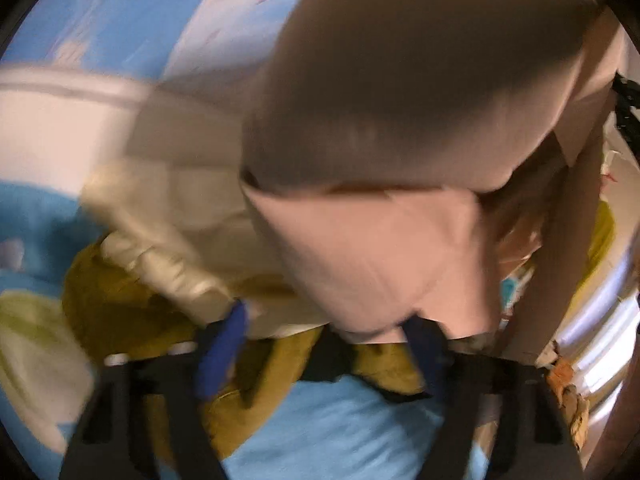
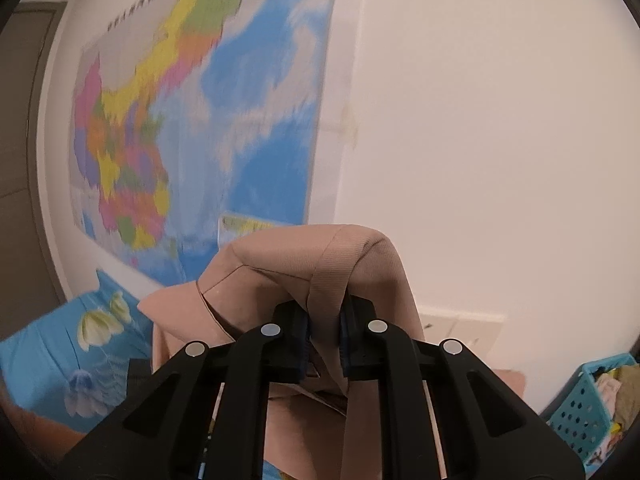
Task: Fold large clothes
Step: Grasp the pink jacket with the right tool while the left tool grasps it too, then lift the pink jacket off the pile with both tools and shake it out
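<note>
R tool [image 2: 324,334] clamped on folded edge of beige garment [image 2: 280,264], held up before wall map [image 2: 192,120]; map title too blurred to read. L tool [image 1: 324,328] half-open, garment hem betw fingers, pad contact unclear. Blue floral bed [image 1: 340,420] below.

A beige garment [image 2: 280,264] of ribbed fabric was held bunched at six o'clock in the right wrist view, draped downward. In the left wrist view it hung from one o'clock, its folded edge toward six o'clock.
</note>
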{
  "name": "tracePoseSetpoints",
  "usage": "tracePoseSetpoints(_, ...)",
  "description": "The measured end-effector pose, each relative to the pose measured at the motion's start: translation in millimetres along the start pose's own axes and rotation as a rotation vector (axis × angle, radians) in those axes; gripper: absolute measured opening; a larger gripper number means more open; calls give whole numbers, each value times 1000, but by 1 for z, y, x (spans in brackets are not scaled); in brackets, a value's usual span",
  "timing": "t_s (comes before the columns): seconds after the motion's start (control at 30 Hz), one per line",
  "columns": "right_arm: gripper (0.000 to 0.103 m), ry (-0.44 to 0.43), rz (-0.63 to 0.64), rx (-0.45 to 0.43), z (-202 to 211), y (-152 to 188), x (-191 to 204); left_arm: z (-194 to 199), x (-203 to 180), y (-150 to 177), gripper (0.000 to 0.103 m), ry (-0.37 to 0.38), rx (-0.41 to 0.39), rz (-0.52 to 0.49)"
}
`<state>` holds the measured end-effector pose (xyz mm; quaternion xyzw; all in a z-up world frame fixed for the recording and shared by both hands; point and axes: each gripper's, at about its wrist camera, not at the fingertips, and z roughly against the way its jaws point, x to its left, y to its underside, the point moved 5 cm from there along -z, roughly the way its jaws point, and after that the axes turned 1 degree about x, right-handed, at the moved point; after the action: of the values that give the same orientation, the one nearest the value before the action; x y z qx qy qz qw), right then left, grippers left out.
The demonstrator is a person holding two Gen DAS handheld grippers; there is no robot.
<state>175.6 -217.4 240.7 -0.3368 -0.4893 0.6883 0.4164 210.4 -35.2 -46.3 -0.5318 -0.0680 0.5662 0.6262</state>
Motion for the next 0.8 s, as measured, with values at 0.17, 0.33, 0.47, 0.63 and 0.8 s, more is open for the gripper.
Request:
tracePoseSetpoints(0.17, 11, 37, -35, -77, 49, -27, -12, 12, -36, -23, 8, 20, -74, -137)
tracePoseSetpoints(0.33, 11, 40, -62, -179, 119, -58, -17, 76, -77, -77, 6, 58, -253, -198)
tracePoseSetpoints(0.47, 11, 37, -56, -275, 189, -78, -9, 158, -102, -108, 5, 44, -412, -265)
tracePoseSetpoints(0.63, 11, -22, -117, -367, 271, -76, 0, 278, -125, -121, 5, -37, -579, -338)
tracePoseSetpoints(0.8, 11, -160, -134, -369, 312, -52, 37, 398, -127, -103, 4, -134, -638, -417)
